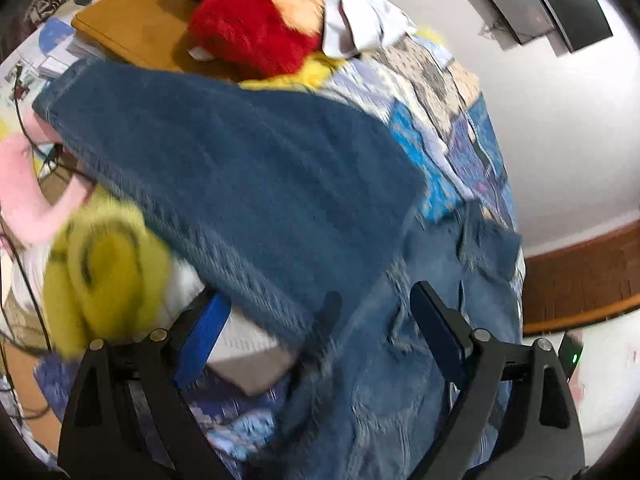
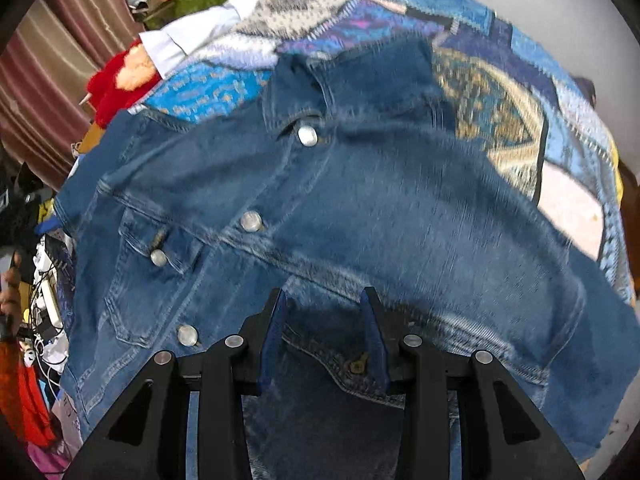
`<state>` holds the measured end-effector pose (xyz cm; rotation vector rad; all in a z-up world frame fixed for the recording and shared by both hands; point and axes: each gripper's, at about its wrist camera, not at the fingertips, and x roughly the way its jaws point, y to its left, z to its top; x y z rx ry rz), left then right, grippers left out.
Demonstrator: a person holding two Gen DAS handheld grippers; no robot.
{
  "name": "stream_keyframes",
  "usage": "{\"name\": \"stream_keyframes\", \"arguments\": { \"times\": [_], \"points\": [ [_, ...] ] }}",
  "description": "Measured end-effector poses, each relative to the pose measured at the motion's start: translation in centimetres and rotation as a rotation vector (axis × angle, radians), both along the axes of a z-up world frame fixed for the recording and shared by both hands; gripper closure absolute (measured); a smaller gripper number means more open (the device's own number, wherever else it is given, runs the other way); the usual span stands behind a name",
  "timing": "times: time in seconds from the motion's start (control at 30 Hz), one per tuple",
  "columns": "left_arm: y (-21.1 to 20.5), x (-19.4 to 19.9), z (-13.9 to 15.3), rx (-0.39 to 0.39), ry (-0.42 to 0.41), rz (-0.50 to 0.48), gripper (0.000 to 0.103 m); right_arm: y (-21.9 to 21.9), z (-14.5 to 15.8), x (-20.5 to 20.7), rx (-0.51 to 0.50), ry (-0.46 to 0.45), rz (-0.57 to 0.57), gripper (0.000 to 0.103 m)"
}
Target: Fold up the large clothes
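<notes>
Left wrist view. Yellow plush toy and pink plush piece crowd the left margin; a dark cable trails there too. The denim jacket lies on the patchwork bedspread, one sleeve or panel laid slantwise across the body (blur hides its seams). The left gripper stands spread wide above the cloth, nothing between its pads. Behind: red plush toy and a white shirt.

Right wrist view. The jacket's front is up, metal buttons showing, collar far from the camera. The right gripper is partly closed about a fold of hem; whether its pads press on it I cannot tell.

Step judged: mid-fold, a side already turned in. Next, the left gripper likely needs a fresh edge to pinch. Open bedspread lies beyond the collar and to the right; the left side is cluttered, so folds should travel rightward or away.
</notes>
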<state>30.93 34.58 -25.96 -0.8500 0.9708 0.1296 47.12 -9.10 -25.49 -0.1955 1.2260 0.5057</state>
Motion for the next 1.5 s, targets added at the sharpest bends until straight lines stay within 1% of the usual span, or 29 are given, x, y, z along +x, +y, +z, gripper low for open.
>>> {"name": "stream_keyframes", "arguments": {
  "times": [0.07,0.17,0.23,0.27,0.33,0.37,0.4,0.43,0.47,0.57,0.6,0.63,0.67,0.73,0.77,0.83,0.9,0.93,1.0,1.07,1.1,1.13,1.17,1.23,1.3,1.33,1.4,1.43,1.5],
  "points": [
    [1.1,0.6,0.4,0.022,-0.036,0.048,0.012,-0.5,-1.0,0.2,0.009,0.028,-0.002,0.068],
    [2.6,1.5,1.2,0.06,-0.083,0.126,0.013,-1.2,-1.6,0.0,0.049,0.019,0.004,0.068],
    [3.9,2.3,0.9,0.111,-0.074,0.194,0.015,-1.5,-1.7,0.0,0.066,0.023,0.008,0.068],
    [4.6,2.7,0.6,0.124,-0.064,0.223,0.019,-1.6,-1.8,0.1,0.074,0.027,0.01,0.068],
    [5.7,3.8,-0.3,0.148,-0.022,0.271,0.03,-2.0,-1.9,0.2,0.093,0.037,0.007,0.068],
    [6.0,4.3,-0.6,0.166,0.0,0.282,0.045,-2.1,-2.0,0.3,0.104,0.041,0.002,0.068],
    [6.0,4.8,-0.6,0.202,0.03,0.29,0.066,-2.4,-2.0,0.4,0.119,0.047,-0.004,0.068],
    [5.6,5.2,-0.2,0.259,0.058,0.286,0.077,-2.5,-2.0,0.4,0.128,0.051,-0.008,0.068],
    [5.2,5.6,0.3,0.325,0.074,0.276,0.093,-2.7,-2.0,0.4,0.138,0.055,-0.012,0.068],
    [1.4,6.6,3.7,0.566,0.052,0.178,0.094,-3.1,-1.8,0.5,0.159,0.072,-0.034,0.068],
    [-0.7,6.7,5.4,0.655,0.02,0.137,0.094,-3.2,-1.7,0.5,0.16,0.078,-0.044,0.068],
    [-2.0,6.7,6.5,0.695,-0.013,0.112,0.094,-3.2,-1.5,0.5,0.16,0.082,-0.052,0.068],
    [-4.0,6.5,8.2,0.734,-0.075,0.077,0.095,-3.2,-1.3,0.4,0.161,0.084,-0.062,0.068],
    [-7.9,6.4,11.0,0.781,-0.191,0.0,0.095,-3.5,-0.7,0.0,0.163,0.08,-0.079,0.068],
    [-9.7,6.4,12.0,0.79,-0.229,-0.035,0.095,-3.7,-0.3,-0.3,0.16,0.071,-0.083,0.068],
    [-14.3,6.8,13.2,0.783,-0.288,-0.153,0.095,-4.2,0.9,-1.1,0.149,0.04,-0.083,0.068],
    [-17.9,7.4,12.5,0.749,-0.305,-0.255,0.095,-4.9,2.3,-2.2,0.159,0.011,-0.082,0.068],
    [-20.0,7.7,11.6,0.732,-0.293,-0.301,0.095,-5.4,2.8,-2.6,0.169,0.002,-0.083,0.068],
    [-23.4,8.0,8.8,0.703,-0.245,-0.403,0.094,-6.5,4.1,-3.5,0.192,-0.009,-0.091,0.068],
    [-25.9,8.3,4.8,0.645,-0.149,-0.498,0.09,-7.9,5.3,-4.5,0.216,-0.026,-0.109,0.068],
    [-26.8,8.4,3.3,0.603,-0.099,-0.533,0.084,-8.8,6.0,-5.1,0.228,-0.032,-0.119,0.068],
    [-27.2,8.4,1.4,0.536,-0.039,-0.568,0.081,-9.4,6.4,-5.5,0.232,-0.035,-0.124,0.068],
    [-27.3,8.1,-0.5,0.455,0.027,-0.596,0.073,-10.0,6.9,-6.0,0.231,-0.04,-0.128,0.068],
    [-27.4,7.1,-2.6,0.341,0.109,-0.601,0.071,-11.2,7.4,-6.8,0.216,-0.053,-0.13,0.068],
    [-26.5,6.0,-2.7,0.284,0.119,-0.577,0.066,-12.1,7.7,-7.7,0.196,-0.073,-0.132,0.068],
    [-25.7,5.5,-2.3,0.264,0.111,-0.558,0.063,-12.6,7.8,-8.1,0.189,-0.083,-0.132,0.068],
    [-22.9,4.4,-0.1,0.234,0.063,-0.488,0.047,-13.4,8.0,-8.8,0.19,-0.092,-0.135,0.068],
    [-22.0,3.9,0.8,0.23,0.041,-0.462,0.044,-13.7,7.9,-9.1,0.198,-0.091,-0.137,0.068],
    [-19.0,3.6,3.3,0.222,-0.018,-0.388,0.03,-14.1,7.8,-9.3,0.215,-0.088,-0.148,0.068]
  ]
}}
